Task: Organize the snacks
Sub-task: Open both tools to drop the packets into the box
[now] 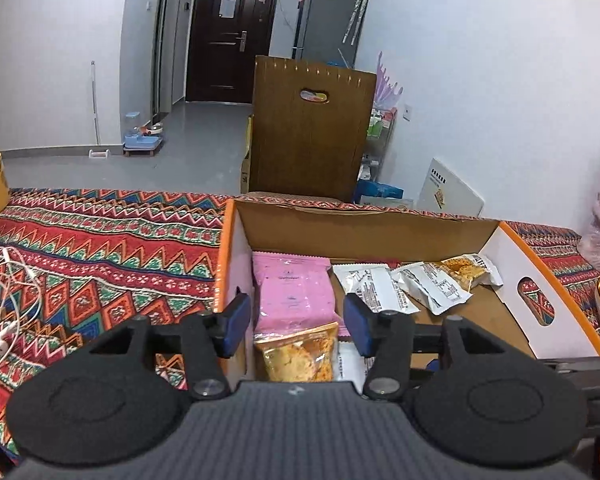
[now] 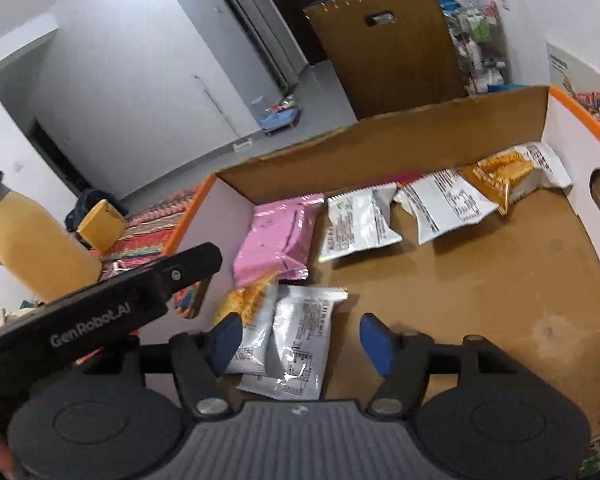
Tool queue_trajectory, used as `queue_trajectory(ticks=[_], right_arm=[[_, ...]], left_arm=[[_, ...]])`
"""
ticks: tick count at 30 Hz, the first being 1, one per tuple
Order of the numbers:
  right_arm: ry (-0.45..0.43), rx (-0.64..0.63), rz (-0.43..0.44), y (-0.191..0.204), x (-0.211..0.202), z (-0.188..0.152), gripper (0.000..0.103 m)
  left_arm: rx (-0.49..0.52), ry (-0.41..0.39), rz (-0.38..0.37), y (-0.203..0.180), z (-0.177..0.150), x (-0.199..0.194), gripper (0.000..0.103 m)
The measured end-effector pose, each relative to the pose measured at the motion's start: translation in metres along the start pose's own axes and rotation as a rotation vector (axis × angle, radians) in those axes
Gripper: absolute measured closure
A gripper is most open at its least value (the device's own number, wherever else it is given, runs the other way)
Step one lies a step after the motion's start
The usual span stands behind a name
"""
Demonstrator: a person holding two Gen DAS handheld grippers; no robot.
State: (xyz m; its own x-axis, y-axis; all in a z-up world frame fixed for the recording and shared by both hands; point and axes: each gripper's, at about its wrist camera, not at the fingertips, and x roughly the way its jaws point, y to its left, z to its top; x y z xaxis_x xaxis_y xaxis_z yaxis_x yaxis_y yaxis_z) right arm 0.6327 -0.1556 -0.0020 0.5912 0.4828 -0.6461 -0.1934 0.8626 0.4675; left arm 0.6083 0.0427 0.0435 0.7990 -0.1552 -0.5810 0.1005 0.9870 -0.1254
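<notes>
Fingers spread on your right gripper (image 2: 300,342) and left gripper (image 1: 296,326), both empty above 2 near packets (image 2: 296,344). Farther back lies the pink pack (image 2: 278,240); descending carelessly could crumple the cardboard box (image 2: 380,140) wall.

My left gripper (image 1: 296,320) hides the lower end of the orange snack bag (image 1: 298,350). Print on the white packets (image 2: 300,344) is too small to read. Yellow bottle (image 2: 32,240) cut by frame edge.

The right tool (image 2: 301,342) hangs spread above silver packets (image 2: 300,344) inside the cardboard box (image 2: 380,148), beside a pink packet (image 2: 278,240).
</notes>
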Motion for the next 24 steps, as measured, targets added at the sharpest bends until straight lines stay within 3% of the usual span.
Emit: queue_trajectory(ticks=[7, 9, 11, 14, 17, 20, 24], right_arm=[[-0.098, -0.08, -0.041, 0.014, -0.057, 0.011, 0.036], [-0.132, -0.116, -0.049, 0.016, -0.084, 0.014, 0.03], [-0.162, -0.164, -0.052, 0.02, -0.115, 0.014, 0.018], [-0.22, -0.212, -0.064, 0.024, -0.161, 0.006, 0.017], [-0.296, -0.271, -0.11, 0.028, -0.213, -0.008, 0.008], [-0.372, -0.338, -0.16, 0.032, -0.26, -0.031, 0.005], [-0.423, -0.371, -0.145, 0.03, -0.314, -0.069, 0.0]], left_arm=[[0.016, -0.057, 0.025, -0.001, 0.012, -0.046, 0.043], [0.029, -0.069, 0.031, -0.003, 0.012, -0.066, 0.033], [0.041, -0.094, 0.038, -0.005, 0.007, -0.092, 0.032], [0.055, -0.111, 0.033, -0.01, -0.002, -0.132, 0.026], [0.085, -0.157, 0.0, -0.019, -0.014, -0.182, 0.017], [0.131, -0.228, -0.035, -0.033, -0.031, -0.232, 0.007], [0.128, -0.286, -0.035, -0.047, -0.058, -0.287, 0.003]])
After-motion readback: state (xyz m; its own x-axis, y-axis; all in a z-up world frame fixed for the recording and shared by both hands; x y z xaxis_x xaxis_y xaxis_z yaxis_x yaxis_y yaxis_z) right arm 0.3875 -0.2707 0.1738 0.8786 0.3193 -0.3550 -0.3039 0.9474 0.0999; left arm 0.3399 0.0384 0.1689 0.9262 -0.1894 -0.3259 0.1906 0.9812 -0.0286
